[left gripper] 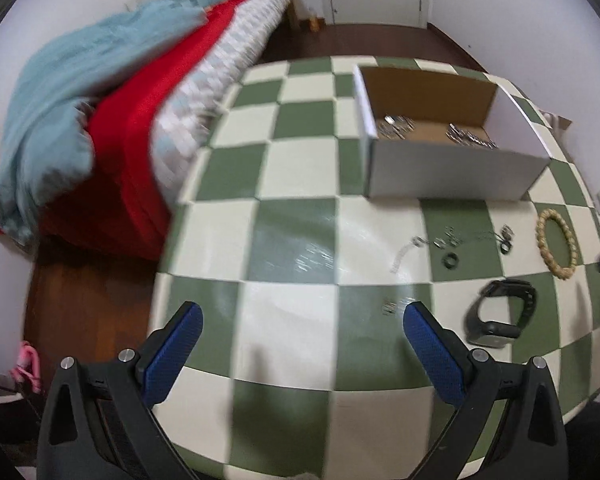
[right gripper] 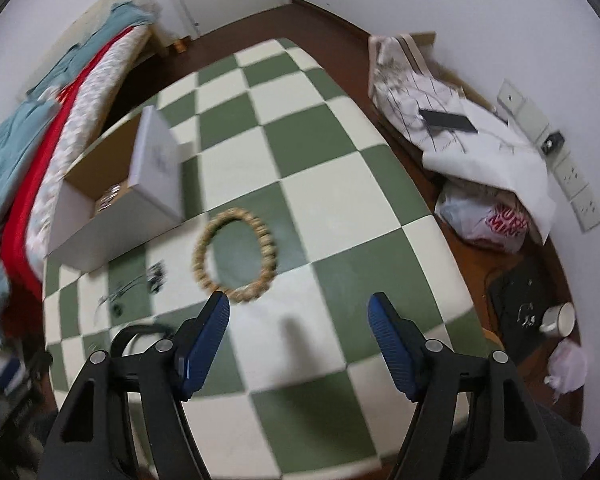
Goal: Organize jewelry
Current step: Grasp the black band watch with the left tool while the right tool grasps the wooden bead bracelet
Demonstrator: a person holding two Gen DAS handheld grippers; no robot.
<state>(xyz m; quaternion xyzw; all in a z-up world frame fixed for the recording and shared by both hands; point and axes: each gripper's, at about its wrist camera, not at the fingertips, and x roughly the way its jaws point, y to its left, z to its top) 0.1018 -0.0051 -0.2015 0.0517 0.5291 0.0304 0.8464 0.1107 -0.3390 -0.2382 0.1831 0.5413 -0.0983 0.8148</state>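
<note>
An open cardboard box (left gripper: pixel 452 172) with silver jewelry inside stands on the green-and-cream checkered table (left gripper: pixel 292 184); it also shows in the right wrist view (right gripper: pixel 112 216). A beaded tan bracelet (left gripper: pixel 556 242) (right gripper: pixel 236 254), small silver and dark pieces (left gripper: pixel 460 240) (right gripper: pixel 148 280) and a black watch (left gripper: pixel 500 312) lie on the table in front of the box. My left gripper (left gripper: pixel 302 320) is open and empty above the table, left of the watch. My right gripper (right gripper: pixel 300 312) is open and empty just in front of the bracelet.
A bed with red and blue blankets (left gripper: pixel 100 112) stands left of the table. To the right, the floor holds white cloth with a phone (right gripper: pixel 448 120), a plastic bag (right gripper: pixel 488 224) and a mug (right gripper: pixel 560 320). Wall sockets (right gripper: pixel 572 180) are at far right.
</note>
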